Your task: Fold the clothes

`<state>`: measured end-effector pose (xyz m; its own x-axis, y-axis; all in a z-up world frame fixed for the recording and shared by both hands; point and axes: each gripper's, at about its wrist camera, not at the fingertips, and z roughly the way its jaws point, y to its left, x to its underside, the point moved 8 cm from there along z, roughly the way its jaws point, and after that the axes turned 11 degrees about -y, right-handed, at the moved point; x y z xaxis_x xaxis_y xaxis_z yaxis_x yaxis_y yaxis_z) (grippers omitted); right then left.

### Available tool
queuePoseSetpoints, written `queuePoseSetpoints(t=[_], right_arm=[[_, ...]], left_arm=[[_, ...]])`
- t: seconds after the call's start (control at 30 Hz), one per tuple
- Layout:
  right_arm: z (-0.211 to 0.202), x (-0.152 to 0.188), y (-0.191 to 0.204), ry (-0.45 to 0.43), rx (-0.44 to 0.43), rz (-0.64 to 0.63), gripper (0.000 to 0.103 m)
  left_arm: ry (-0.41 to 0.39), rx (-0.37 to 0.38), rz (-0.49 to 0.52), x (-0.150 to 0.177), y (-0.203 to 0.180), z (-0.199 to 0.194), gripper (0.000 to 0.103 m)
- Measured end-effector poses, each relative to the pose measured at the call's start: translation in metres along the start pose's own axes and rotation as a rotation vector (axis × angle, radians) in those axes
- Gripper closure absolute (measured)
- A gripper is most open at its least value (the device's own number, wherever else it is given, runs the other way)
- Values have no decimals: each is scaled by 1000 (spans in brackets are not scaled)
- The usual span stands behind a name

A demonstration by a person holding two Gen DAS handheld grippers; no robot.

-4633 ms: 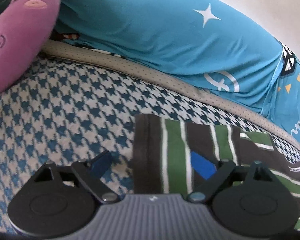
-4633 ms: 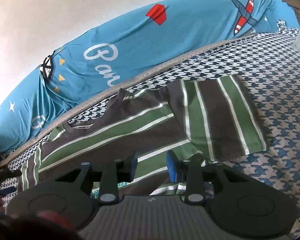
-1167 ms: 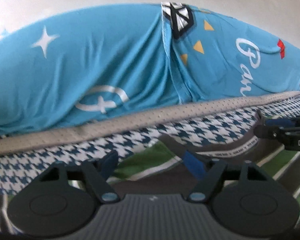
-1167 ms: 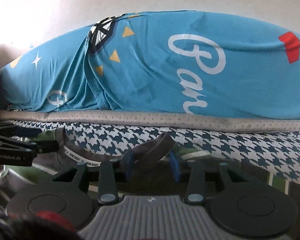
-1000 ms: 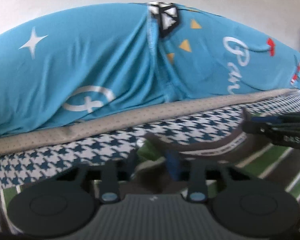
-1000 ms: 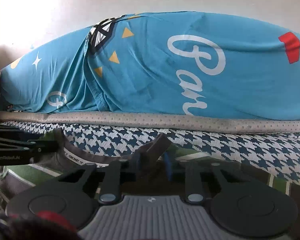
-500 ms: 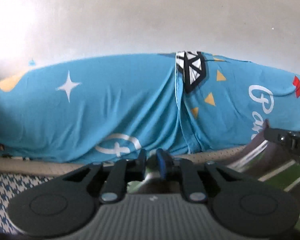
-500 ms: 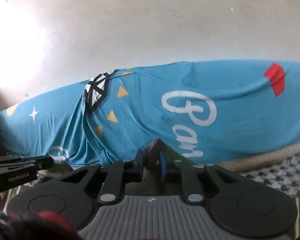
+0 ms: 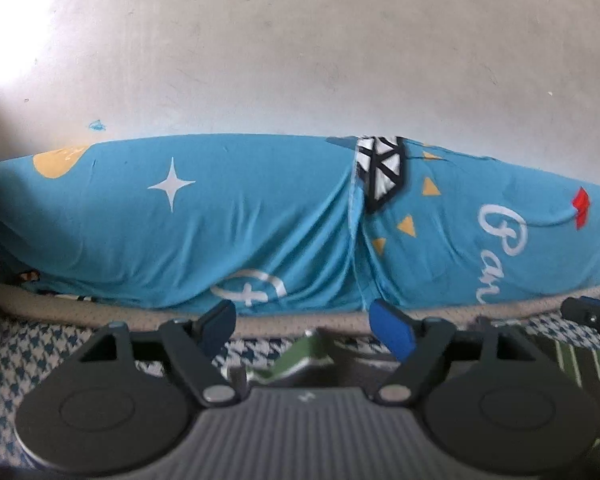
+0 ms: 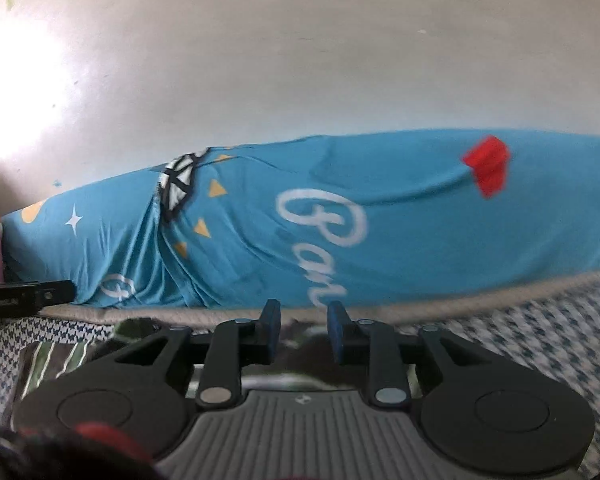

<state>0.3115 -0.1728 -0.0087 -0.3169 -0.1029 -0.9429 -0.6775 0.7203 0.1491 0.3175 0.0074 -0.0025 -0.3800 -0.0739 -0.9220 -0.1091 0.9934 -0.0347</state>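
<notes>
Hand-held grippers [image 9: 304, 322] [image 10: 303, 326] spread above striped shirt [image 9: 300, 354].

White script "Ban" on the blue bedding [image 10: 400, 216]

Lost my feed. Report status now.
Left gripper open, right gripper open. Striped shirt released, lying on the houndstooth cover below both. Nothing between the fingers, nothing in the way.

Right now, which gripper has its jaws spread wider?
The left gripper: its blue pads stand far apart, while the right gripper shows only a narrow gap. Neither holds the striped shirt.
</notes>
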Motion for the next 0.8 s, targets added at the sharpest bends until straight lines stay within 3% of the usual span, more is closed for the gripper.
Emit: queuePoseSetpoints(t=[0.1, 0.43, 0.63, 0.8], right_arm=[[-21, -1, -19, 4, 44, 36, 72], [-77, 17, -74, 31, 174, 136, 67], [-84, 37, -117, 63, 254, 202, 63], [-75, 53, -136, 92, 286, 202, 63]], left_arm=[[2, -2, 34, -2, -7, -21, 17], [55, 20, 39, 22, -10, -86, 14], [93, -36, 43, 51, 6, -117, 13], [112, -102, 53, 70, 20, -136, 6]])
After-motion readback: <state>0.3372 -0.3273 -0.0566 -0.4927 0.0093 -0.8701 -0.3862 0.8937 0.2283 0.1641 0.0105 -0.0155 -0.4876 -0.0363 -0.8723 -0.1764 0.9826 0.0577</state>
